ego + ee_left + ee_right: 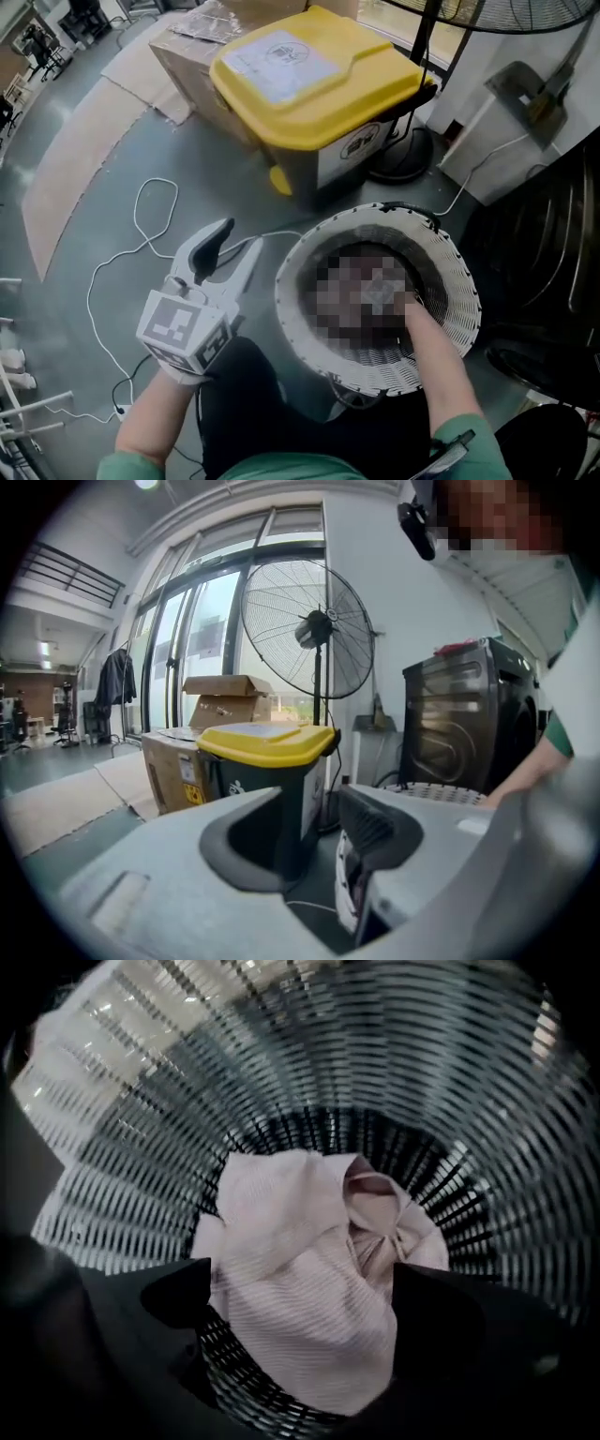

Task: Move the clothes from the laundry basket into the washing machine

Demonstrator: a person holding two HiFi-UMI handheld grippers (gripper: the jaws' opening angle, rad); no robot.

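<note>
A white slatted laundry basket (375,217) stands on the floor in front of me. In the head view my right forearm (441,361) reaches down into it, and the gripper itself is hidden inside. In the right gripper view, a crumpled pale pink garment (281,1213) lies on the basket's bottom. My right gripper (305,1297) hangs over it with its dark jaws spread wide on either side of the cloth, not pressing it. My left gripper (239,246) is held left of the basket, open and empty. The dark washing machine (548,253) stands to the right.
A yellow-lidded bin (319,84) stands just beyond the basket, with a cardboard box (187,52) behind it. A standing fan's base (403,155) is next to the bin. A white cable (141,248) snakes over the grey floor on the left.
</note>
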